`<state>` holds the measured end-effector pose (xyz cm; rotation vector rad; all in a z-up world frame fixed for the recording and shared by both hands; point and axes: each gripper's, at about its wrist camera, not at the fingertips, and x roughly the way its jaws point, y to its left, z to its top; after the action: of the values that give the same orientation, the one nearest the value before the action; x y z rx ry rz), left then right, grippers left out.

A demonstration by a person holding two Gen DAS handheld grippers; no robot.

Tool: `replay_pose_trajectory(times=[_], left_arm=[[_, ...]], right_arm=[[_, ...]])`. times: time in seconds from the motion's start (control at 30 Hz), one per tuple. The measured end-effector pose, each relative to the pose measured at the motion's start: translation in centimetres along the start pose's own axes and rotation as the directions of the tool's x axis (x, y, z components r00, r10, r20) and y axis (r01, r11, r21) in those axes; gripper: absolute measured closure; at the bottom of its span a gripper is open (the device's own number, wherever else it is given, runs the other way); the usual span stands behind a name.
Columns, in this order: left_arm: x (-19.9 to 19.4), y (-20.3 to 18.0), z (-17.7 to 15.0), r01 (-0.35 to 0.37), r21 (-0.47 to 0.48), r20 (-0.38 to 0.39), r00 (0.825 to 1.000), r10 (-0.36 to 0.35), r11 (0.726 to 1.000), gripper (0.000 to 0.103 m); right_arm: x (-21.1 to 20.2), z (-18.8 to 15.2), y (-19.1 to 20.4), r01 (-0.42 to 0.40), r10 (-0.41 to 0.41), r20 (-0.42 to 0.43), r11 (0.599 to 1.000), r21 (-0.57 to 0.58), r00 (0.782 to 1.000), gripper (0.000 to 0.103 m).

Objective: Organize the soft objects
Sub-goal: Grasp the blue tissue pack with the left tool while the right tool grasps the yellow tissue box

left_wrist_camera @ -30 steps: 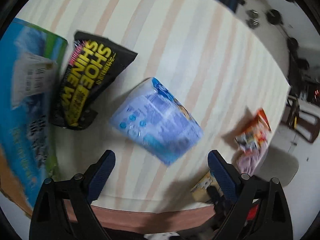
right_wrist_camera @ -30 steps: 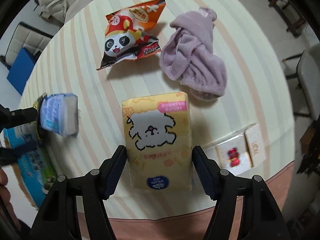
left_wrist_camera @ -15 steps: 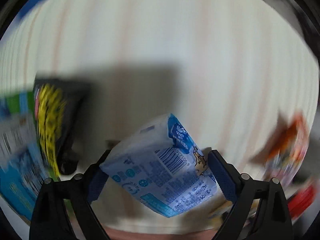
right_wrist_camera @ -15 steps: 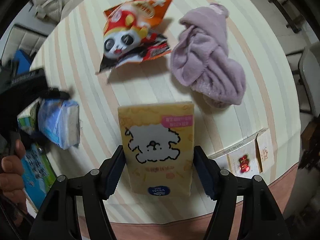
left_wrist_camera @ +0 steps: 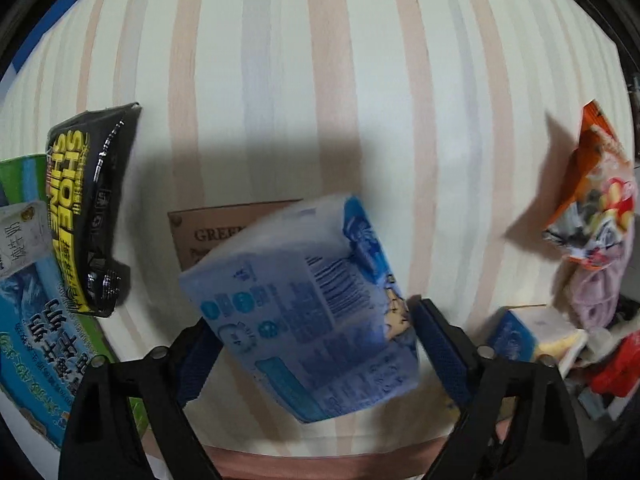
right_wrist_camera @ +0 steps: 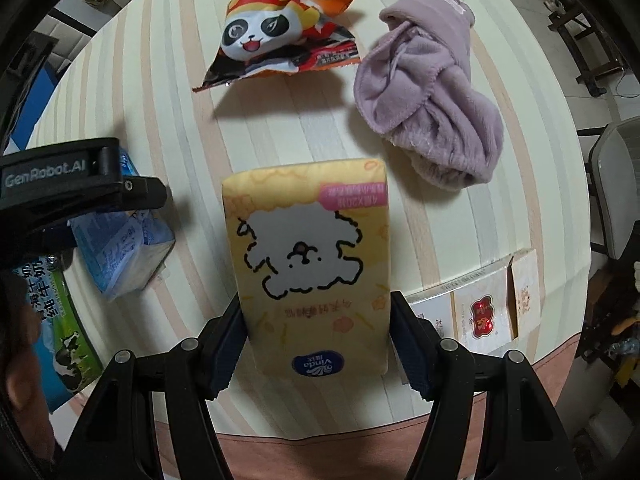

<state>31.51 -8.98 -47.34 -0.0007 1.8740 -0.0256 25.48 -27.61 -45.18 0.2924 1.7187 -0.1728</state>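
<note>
Left wrist view: left gripper [left_wrist_camera: 310, 346] fingers clamp the blue tissue pack [left_wrist_camera: 308, 316], tilted over the desk [left_wrist_camera: 320, 80]. Right gripper [right_wrist_camera: 316, 346] pinches the yellow tissue pack [right_wrist_camera: 310, 264]. Squeeze gently, lift level, avoid crushing.

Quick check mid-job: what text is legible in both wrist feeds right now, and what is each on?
"SHOE SHINE": black pouch.
"GREE", rest hidden: brown card behind blue tissue pack.
"Vinda", upside down: yellow tissue pack.
"GenRobot.AI": left gripper.
Chinese print on the panda snack bag, milk carton and small boxes: too small to read.
</note>
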Motion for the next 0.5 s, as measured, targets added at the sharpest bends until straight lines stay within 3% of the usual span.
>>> replay_pose_trajectory(times=[0.03, 0.1, 0.17, 0.4, 0.5], left_arm=[[-0.3, -0.2, -0.4, -0.003, 0.009, 0.026, 1.000, 0.003, 1.000, 0.019], [-1.4, -1.0, -0.5, -0.011, 0.033, 0.060, 0.998, 0.009, 0.999, 0.044], [-1.8, -1.5, -1.5, -0.014, 0.054, 0.067, 0.998, 0.010, 0.998, 0.054], [-3.7, 0.4, -3.4, -0.034, 0.088, 0.126, 0.992, 0.023, 0.996, 0.065], [-5.6, 0.7, -5.6, -0.003, 0.098, 0.166, 0.986, -0.014, 0.995, 0.066]], right_arm=[[0.2, -0.1, 0.1, 0.002, -0.002, -0.001, 1.000, 0.008, 1.000, 0.033], [0.8, -0.2, 0.6, 0.002, -0.002, 0.000, 1.000, 0.019, 1.000, 0.033], [1.1, -0.4, 0.7, 0.003, -0.003, 0.006, 1.000, 0.029, 1.000, 0.035], [0.5, -1.4, 0.6, -0.015, 0.014, 0.033, 0.999, 0.032, 0.999, 0.036], [-1.1, -2.6, 0.4, -0.046, 0.044, 0.062, 0.999, 0.024, 0.997, 0.037]])
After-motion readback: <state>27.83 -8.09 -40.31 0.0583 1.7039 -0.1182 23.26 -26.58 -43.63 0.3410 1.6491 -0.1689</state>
